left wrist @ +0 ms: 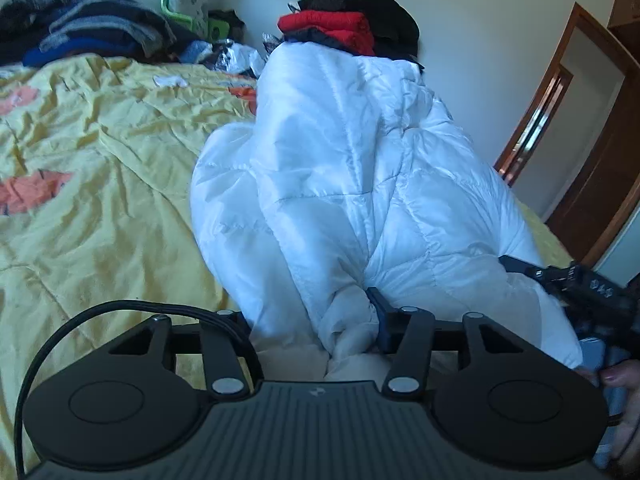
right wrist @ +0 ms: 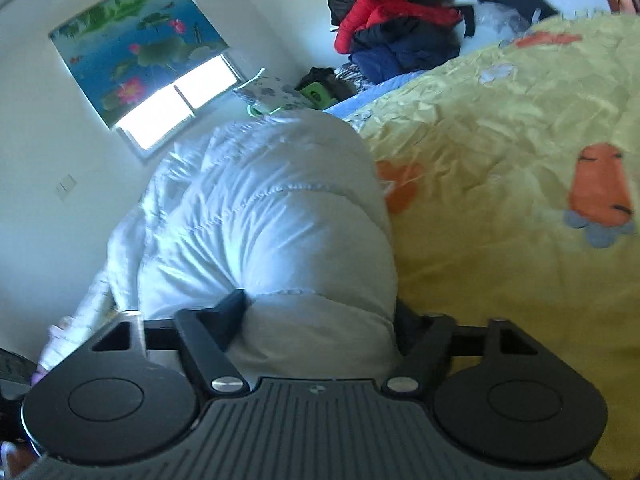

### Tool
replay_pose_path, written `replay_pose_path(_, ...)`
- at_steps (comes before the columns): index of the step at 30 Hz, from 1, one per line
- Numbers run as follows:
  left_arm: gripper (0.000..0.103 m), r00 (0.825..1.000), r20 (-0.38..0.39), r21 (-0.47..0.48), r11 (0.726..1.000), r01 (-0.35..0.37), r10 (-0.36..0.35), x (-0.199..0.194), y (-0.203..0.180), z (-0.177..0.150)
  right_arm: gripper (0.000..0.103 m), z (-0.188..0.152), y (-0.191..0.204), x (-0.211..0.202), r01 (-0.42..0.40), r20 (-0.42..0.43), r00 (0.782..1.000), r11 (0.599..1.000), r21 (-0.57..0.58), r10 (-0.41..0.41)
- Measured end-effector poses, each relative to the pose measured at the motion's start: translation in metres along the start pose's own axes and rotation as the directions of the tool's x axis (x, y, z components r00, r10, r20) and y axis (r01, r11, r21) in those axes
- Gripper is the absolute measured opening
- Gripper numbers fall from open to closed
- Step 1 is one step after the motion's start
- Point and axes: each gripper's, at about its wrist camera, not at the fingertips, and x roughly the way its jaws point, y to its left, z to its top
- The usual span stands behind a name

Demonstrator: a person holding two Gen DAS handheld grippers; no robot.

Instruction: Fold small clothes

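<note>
A white quilted puffer jacket [left wrist: 344, 168] lies bunched on the yellow bedspread [left wrist: 100, 152]. My left gripper [left wrist: 320, 320] is shut on a bunched edge of the jacket; fabric hides the left finger, and the right finger [left wrist: 378, 308] presses into it. In the right wrist view the same jacket [right wrist: 264, 216] fills the middle. My right gripper [right wrist: 320, 312] is shut on a thick puffy fold of it, with one finger [right wrist: 230, 312] on each side. The right gripper also shows in the left wrist view [left wrist: 568, 280] at the jacket's right edge.
A pile of dark, red and blue clothes [left wrist: 352, 24] sits behind the jacket and also shows in the right wrist view [right wrist: 392, 24]. More dark clothes [left wrist: 88, 28] lie at the bed's far left. A wooden door frame [left wrist: 560, 120] stands right. A window with a blind [right wrist: 144, 52] is on the wall.
</note>
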Motion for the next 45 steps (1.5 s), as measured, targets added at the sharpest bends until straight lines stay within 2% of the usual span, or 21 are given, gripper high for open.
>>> replay_pose_path(4,0.056,0.995,0.022,0.121,0.987,-0.103,0.101,-0.025,-0.026,-0.001,0.079,0.003,0.021,-0.017,0.046,-0.001,0.999,0.995,-0.086,-0.046)
replay_pose_path(6,0.069,0.984,0.059,0.175,0.969,-0.177,0.169,-0.049,-0.039,-0.004,0.090,0.005,0.039,-0.037,0.075,-0.002,0.997,0.982,-0.171,-0.077)
replay_pose_path(8,0.075,0.961,0.124,0.217,0.938,-0.270,0.248,-0.077,-0.054,-0.010,0.094,0.008,0.055,-0.058,0.108,0.022,0.994,0.969,-0.223,-0.106)
replay_pose_path(10,0.077,0.933,0.182,0.244,0.905,-0.348,0.310,-0.108,-0.071,-0.019,0.095,0.005,0.075,-0.084,0.159,0.067,0.987,0.949,-0.272,-0.146)
replay_pose_path(12,0.084,0.919,0.223,0.258,0.890,-0.376,0.324,-0.134,-0.081,-0.029,0.095,-0.003,0.096,-0.114,0.223,0.120,0.974,0.924,-0.312,-0.194)
replay_pose_path(13,0.086,0.917,0.239,0.251,0.892,-0.376,0.319,-0.150,-0.086,-0.035,0.096,-0.008,0.103,-0.128,0.256,0.154,0.964,0.914,-0.315,-0.217)
replay_pose_path(15,0.099,0.922,0.240,0.209,0.911,-0.356,0.305,-0.176,-0.090,-0.044,0.097,-0.022,0.118,-0.158,0.308,0.203,0.946,0.902,-0.303,-0.254)
replay_pose_path(18,0.101,0.930,0.263,0.104,0.951,-0.291,0.256,-0.219,-0.097,-0.056,0.098,-0.049,0.136,-0.195,0.320,0.227,0.939,0.901,-0.294,-0.259)
replay_pose_path(21,0.103,0.936,0.263,0.080,0.962,-0.262,0.233,-0.249,-0.108,-0.064,0.098,-0.079,0.152,-0.223,0.336,0.253,0.930,0.893,-0.299,-0.265)
replay_pose_path(24,0.103,0.926,0.286,0.107,0.952,-0.287,0.247,-0.265,-0.119,-0.075,0.098,-0.101,0.159,-0.241,0.348,0.267,0.924,0.890,-0.295,-0.273)
replay_pose_path(28,0.103,0.886,0.343,0.123,0.921,-0.371,0.311,-0.279,-0.128,-0.091,0.097,-0.115,0.163,-0.256,0.335,0.256,0.929,0.903,-0.269,-0.269)
replay_pose_path(29,0.103,0.881,0.342,0.122,0.914,-0.388,0.328,-0.280,-0.130,-0.093,0.097,-0.118,0.165,-0.260,0.340,0.266,0.926,0.901,-0.270,-0.269)
replay_pose_path(32,0.103,0.846,0.385,0.131,0.885,-0.446,0.369,-0.280,-0.137,-0.101,0.097,-0.122,0.173,-0.267,0.360,0.297,0.915,0.885,-0.296,-0.274)
replay_pose_path(33,0.103,0.842,0.390,0.145,0.879,-0.455,0.372,-0.279,-0.139,-0.102,0.098,-0.123,0.175,-0.270,0.359,0.305,0.914,0.883,-0.302,-0.267)
replay_pose_path(38,0.103,0.856,0.354,0.166,0.875,-0.455,0.377,-0.269,-0.143,-0.102,0.097,-0.124,0.180,-0.271,0.374,0.323,0.907,0.868,-0.326,-0.269)
replay_pose_path(45,0.103,0.863,0.318,0.147,0.879,-0.454,0.393,-0.264,-0.139,-0.100,0.097,-0.125,0.177,-0.269,0.386,0.324,0.903,0.865,-0.320,-0.283)
